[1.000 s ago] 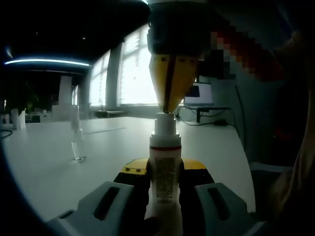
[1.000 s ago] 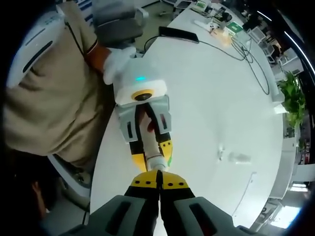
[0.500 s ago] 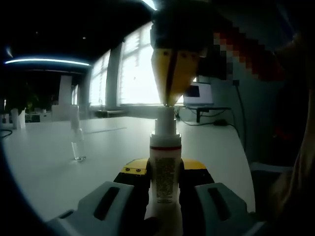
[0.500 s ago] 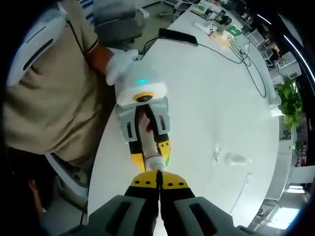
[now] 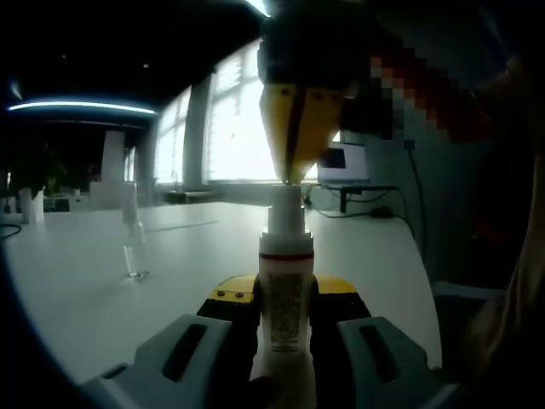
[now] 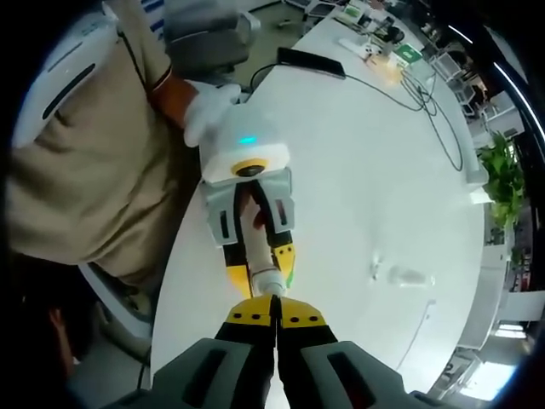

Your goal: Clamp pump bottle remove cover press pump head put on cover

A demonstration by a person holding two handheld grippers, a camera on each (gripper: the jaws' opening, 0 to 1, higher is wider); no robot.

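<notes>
- The left gripper view is dim and backlit: daylight pours through the tall bright windows (image 5: 230, 119), blown out to white, and everything in front of them reads dark.
- Left of the windows, a thin curved blue-white ceiling light strip (image 5: 81, 107) glows.
- The broad white table (image 5: 102, 281) looks grey there, with soft focus.
- The right gripper view is bright and evenly lit; the table (image 6: 358, 196) glares white, its edges bent by fisheye distortion.

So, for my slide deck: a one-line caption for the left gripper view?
Left gripper clamps the pump bottle upright while the right gripper's closed tips meet its pump head.
</notes>
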